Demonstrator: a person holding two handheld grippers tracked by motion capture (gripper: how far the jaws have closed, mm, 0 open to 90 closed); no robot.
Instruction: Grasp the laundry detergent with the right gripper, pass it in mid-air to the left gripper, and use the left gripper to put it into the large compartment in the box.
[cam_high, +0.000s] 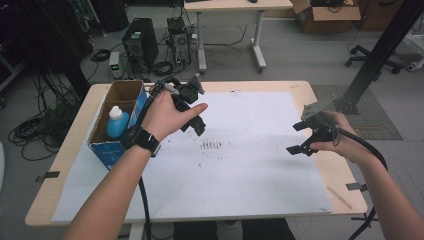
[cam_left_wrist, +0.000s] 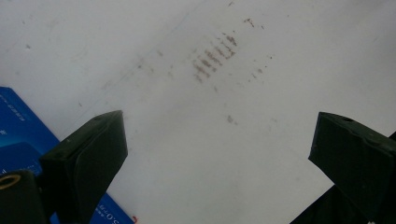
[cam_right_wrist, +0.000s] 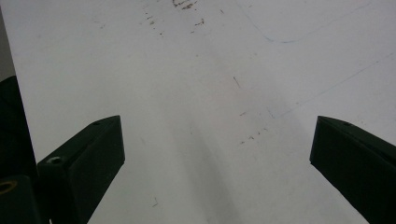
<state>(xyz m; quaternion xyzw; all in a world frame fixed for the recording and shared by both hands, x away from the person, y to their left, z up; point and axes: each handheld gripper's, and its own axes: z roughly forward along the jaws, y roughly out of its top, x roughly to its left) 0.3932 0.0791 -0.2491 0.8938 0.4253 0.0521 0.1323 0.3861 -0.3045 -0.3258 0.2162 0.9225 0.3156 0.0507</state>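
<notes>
A white sheet (cam_high: 250, 165) covers the wooden desk (cam_high: 320, 92). The left gripper (cam_high: 192, 117) hovers just right of the open blue cardboard box (cam_high: 122, 102) holding a blue bottle (cam_high: 117, 122), jaws wide apart, empty. The right gripper (cam_high: 302, 137) hovers near the right edge, jaws likewise apart, empty.

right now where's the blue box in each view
High view: blue box at the table's left edge, a bottle inside.
Left gripper view: its blue side at lower left, beside the jaw.
Right gripper view: not in it.
Shared landmark: brown smudge marks on the white sheet.
</notes>
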